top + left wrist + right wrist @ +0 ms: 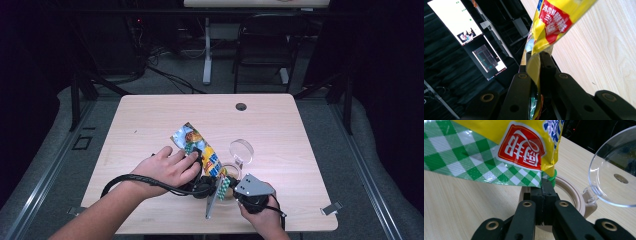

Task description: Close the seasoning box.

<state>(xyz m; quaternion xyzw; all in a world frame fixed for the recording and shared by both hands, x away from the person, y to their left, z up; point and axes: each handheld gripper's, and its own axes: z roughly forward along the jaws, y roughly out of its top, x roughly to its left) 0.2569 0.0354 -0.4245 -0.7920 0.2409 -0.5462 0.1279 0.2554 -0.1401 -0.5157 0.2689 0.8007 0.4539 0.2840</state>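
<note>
Both grippers are clamped on the snack bag (200, 150), which sits just left of bench (150, 120) centre and runs from about 11 o'clock down toward 5 o'clock. Left gripper (202, 176) has its fingers pressed together on the bag's yellow edge; in the left gripper view the foil (554, 22) is pinched flat between the black fingers (524, 82) and rises away toward 12 o'clock, red label patch facing the camera. Left hand (167, 167) lies on the gripper body, cable (125, 181) looping off toward 8 o'clock. Right gripper (227, 189) is at the bag's lower end, 5 o'clock of the left one and just beside it, grey plate (252, 186) on top, right hand (265, 217) coming in from the near edge. Right gripper view: fingers (549, 195) shut on the green-and-white checked corner (534, 178) of the bag, nothing else between them. Right behind those fingertips is a beige round container (574, 200) with its clear hinged lid (614, 172) standing open at 2 o'clock; in the high view the lid (241, 150) is just right of the bag. Whether the bag corner touches the container rim, I can't tell. Cable grommet hole (241, 106) is at 12 o'clock on the far side of the bench, well apart from everything. Black chair (262, 45) is beyond the far edge.
</note>
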